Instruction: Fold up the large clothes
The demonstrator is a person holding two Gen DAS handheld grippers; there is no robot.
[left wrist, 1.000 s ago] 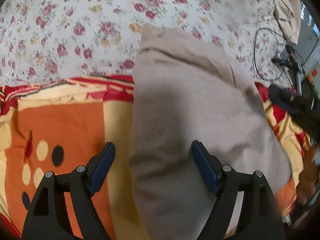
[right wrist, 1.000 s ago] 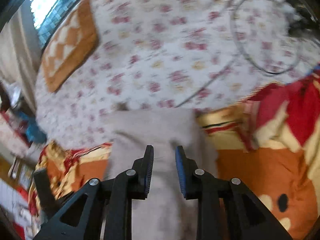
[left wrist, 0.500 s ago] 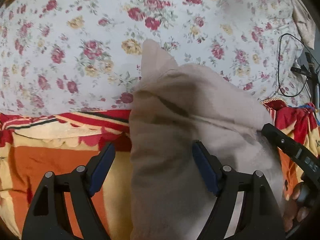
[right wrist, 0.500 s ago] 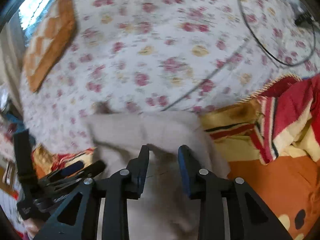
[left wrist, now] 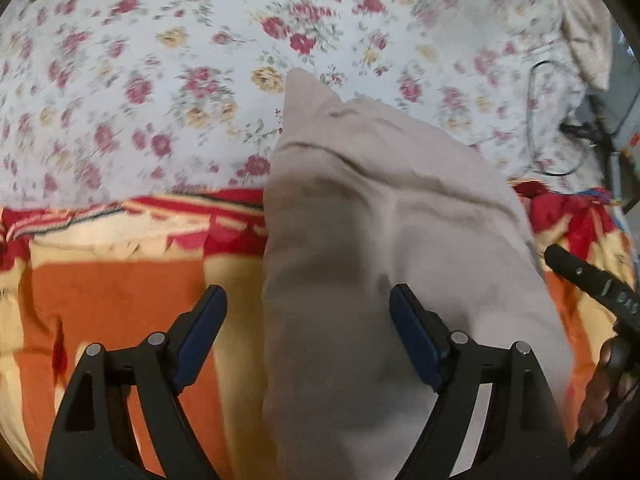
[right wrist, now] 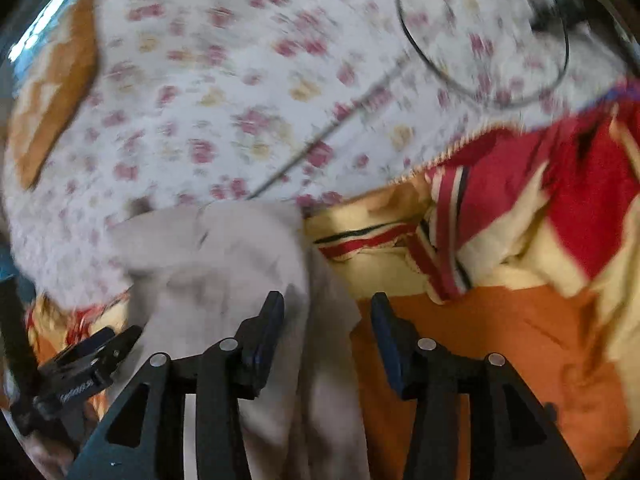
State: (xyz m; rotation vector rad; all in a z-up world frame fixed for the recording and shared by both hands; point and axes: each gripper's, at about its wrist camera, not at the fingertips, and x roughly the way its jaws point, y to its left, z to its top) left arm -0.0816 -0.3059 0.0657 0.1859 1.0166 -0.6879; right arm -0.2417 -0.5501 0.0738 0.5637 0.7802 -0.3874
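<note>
Right hand-held gripper (right wrist: 327, 332) now spread — floral sheet (left wrist: 160, 80), orange blanket (left wrist: 112, 292).

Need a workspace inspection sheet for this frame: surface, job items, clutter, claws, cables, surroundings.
Surface: floral sheet with an orange-red blanket over its near part.
Job's things: beige garment, folded into a long strip, lying across blanket and sheet.
Clutter: orange-and-white patterned cloth at the sheet's far left; pale fabric at the far right.
Claws: left claw open, astride the garment's left edge; right claw open over its right edge.
Cables: black cable looped on the sheet.
Surroundings: too blurred to tell.
</note>
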